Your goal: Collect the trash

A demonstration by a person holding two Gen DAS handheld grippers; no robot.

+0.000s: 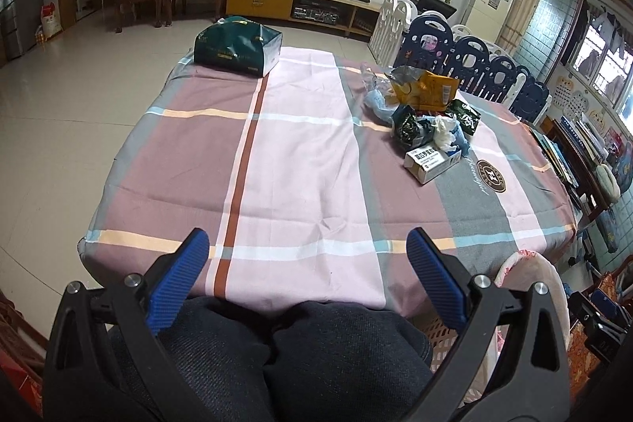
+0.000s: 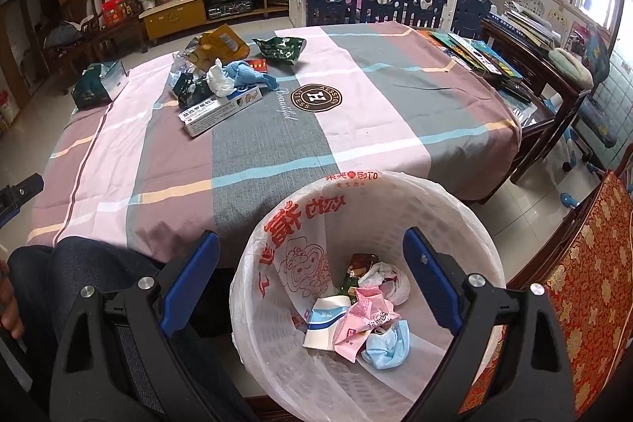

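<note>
A pile of trash (image 1: 425, 109) lies on the checked tablecloth (image 1: 300, 153) at the far right: a white medicine box (image 1: 432, 161), crumpled tissue, green wrappers and a yellow packet. The pile also shows in the right wrist view (image 2: 221, 78). A white bin (image 2: 455, 200) lined with a printed plastic bag stands by the table's near edge and holds wrappers and a blue face mask (image 2: 385, 347). My right gripper (image 2: 312, 248) is open and empty right above the bin. My left gripper (image 1: 308, 244) is open and empty over the person's lap at the table's near edge.
A dark green tissue box (image 1: 237, 46) sits at the table's far left corner. Books (image 2: 470, 52) lie on a side table to the right. A red patterned chair (image 2: 585, 279) stands right of the bin. The person's knees (image 1: 277, 351) are under the near edge.
</note>
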